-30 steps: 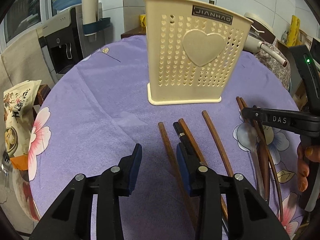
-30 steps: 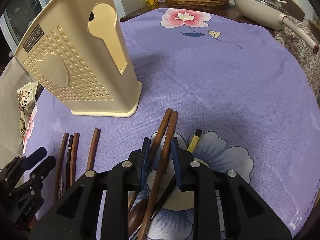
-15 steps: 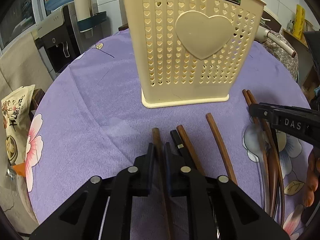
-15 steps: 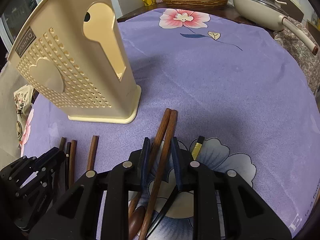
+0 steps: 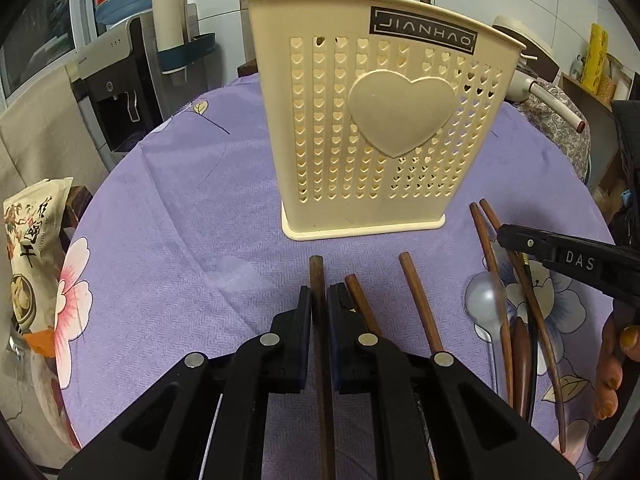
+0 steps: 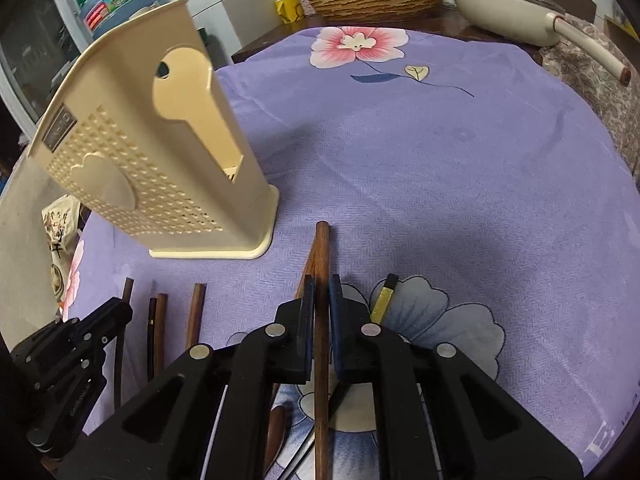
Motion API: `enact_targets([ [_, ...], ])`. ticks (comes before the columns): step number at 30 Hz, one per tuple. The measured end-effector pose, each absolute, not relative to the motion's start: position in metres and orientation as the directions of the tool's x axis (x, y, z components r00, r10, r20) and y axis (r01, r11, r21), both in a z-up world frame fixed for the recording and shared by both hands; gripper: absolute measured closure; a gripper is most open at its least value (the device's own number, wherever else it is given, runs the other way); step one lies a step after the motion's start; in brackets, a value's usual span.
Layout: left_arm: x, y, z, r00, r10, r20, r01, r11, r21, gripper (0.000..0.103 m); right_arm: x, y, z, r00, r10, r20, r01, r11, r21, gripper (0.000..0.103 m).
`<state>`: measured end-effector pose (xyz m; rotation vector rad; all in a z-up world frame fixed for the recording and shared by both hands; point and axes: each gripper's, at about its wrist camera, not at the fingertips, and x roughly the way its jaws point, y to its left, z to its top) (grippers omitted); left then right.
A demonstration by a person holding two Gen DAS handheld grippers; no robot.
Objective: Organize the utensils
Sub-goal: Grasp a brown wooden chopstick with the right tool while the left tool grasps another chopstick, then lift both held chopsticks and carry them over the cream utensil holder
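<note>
Both of your grippers have gone from straddling to clamping within the last second. A second ago your left gripper (image 5: 319,312) stood wide open over the cloth with the sticks off to one side of it; half a second ago it had narrowed around the leftmost brown chopstick (image 5: 318,292), and now its pads are pressed against that stick from both sides, the tip poking out just ahead of the fingers. Your right gripper (image 6: 321,300) was open a little wider around a pair of sticks lying close together; it is now closed on one brown stick (image 6: 322,256), and the second stick (image 6: 305,276) of that pair peeks out just to the left of the held one, not between the pads as far as the right wrist view shows. The cream holder (image 5: 384,136) stands upright on the purple tablecloth (image 5: 192,232), just beyond the row of sticks, and looks empty through its perforations, though its inside is mostly hidden. On the cloth remain two more brown sticks (image 5: 420,304) beside your left gripper, a clear plastic spoon (image 5: 486,308), a wooden spoon (image 5: 520,344) and a gold-banded black chopstick (image 6: 383,300) near your right. Judgement: both grasps are set, nothing is stored yet, so the task is at its start; the next call is lifting each stick clear and tipping it upright over the holder's open top. Watch that the neighbouring stick on the right does not drag along.
</note>
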<state>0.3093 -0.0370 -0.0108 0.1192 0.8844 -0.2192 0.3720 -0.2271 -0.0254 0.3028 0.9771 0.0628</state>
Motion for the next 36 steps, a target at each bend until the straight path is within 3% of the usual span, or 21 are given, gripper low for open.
enact_targets([
  [3, 0.309, -0.035, -0.009, 0.620, -0.146, -0.771, 0.238, 0.971, 0.007, 0.095, 0.371, -0.227, -0.026, 0.556, 0.187, -0.810, 0.078, 0.958, 0.275, 0.094],
  [5, 0.307, -0.034, -0.007, 0.625, -0.147, -0.767, 0.239, 0.971, 0.008, 0.095, 0.373, -0.225, -0.026, 0.549, 0.184, -0.815, 0.072, 0.961, 0.266, 0.082],
  [6, 0.306, -0.033, -0.006, 0.626, -0.148, -0.766, 0.239, 0.971, 0.008, 0.095, 0.373, -0.224, -0.027, 0.545, 0.180, -0.819, 0.072, 0.963, 0.260, 0.069],
  [9, 0.307, -0.032, -0.003, 0.631, -0.149, -0.761, 0.237, 0.971, 0.007, 0.095, 0.373, -0.224, -0.028, 0.550, 0.157, -0.820, 0.077, 0.969, 0.237, 0.067],
  [15, 0.308, -0.028, -0.003, 0.631, -0.146, -0.762, 0.234, 0.972, 0.008, 0.095, 0.375, -0.221, -0.029, 0.541, 0.143, -0.829, 0.044, 0.979, 0.197, 0.069],
  [23, 0.309, -0.018, -0.006, 0.623, -0.153, -0.767, 0.222, 0.975, -0.015, 0.095, 0.377, -0.213, -0.026, 0.524, 0.177, -0.833, 0.000, 0.978, 0.208, 0.095],
  [30, 0.305, -0.014, 0.005, 0.641, -0.172, -0.748, 0.230, 0.973, -0.026, 0.095, 0.369, -0.222, -0.021, 0.533, 0.257, -0.806, -0.006, 0.954, 0.300, 0.095],
  [36, 0.295, -0.012, 0.025, 0.667, -0.214, -0.714, 0.258, 0.965, -0.048, 0.095, 0.343, -0.236, 0.018, 0.609, 0.337, -0.718, -0.068, 0.924, 0.376, 0.095],
])
